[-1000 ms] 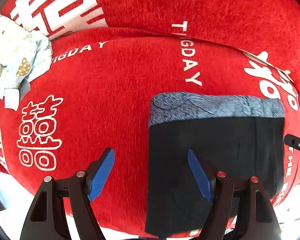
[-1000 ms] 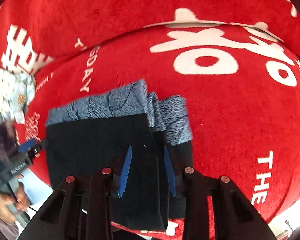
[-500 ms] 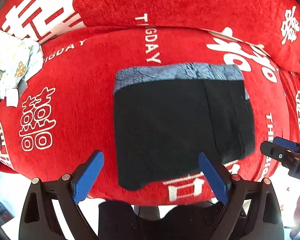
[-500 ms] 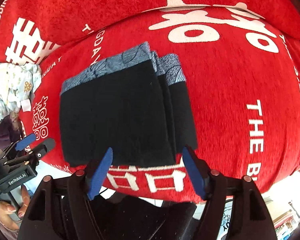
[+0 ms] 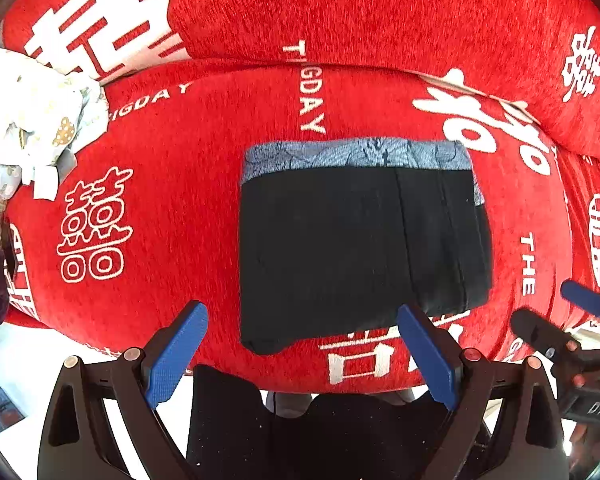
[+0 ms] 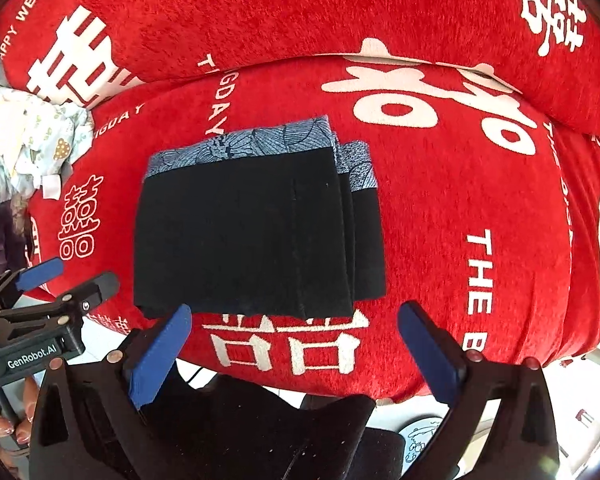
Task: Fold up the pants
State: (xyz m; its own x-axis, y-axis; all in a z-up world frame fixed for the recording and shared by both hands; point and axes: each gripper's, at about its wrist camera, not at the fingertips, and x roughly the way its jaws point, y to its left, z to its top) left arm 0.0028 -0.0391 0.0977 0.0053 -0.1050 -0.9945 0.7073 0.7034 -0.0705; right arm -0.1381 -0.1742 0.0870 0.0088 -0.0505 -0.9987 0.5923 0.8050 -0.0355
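Observation:
The black pants point(image 5: 352, 248) lie folded into a compact rectangle on the red sofa seat point(image 5: 172, 208), with a blue-grey patterned waistband along the far edge. They also show in the right wrist view point(image 6: 252, 236), with stacked layers stepped at the right side. My left gripper point(image 5: 302, 352) is open and empty, held back near the seat's front edge. My right gripper point(image 6: 296, 350) is open and empty, also in front of the pants. Neither touches the cloth.
The sofa's red back cushion point(image 5: 340, 12) rises behind the seat. A crumpled pale patterned cloth point(image 5: 28, 120) lies at the seat's left end. A dark cloth point(image 6: 260, 432) sits below the seat's front edge. Each gripper shows at the other view's edge.
My right gripper has let go of the pants and opened wide. Both grippers have pulled back toward the seat's front edge, leaving the folded pants lying flat.

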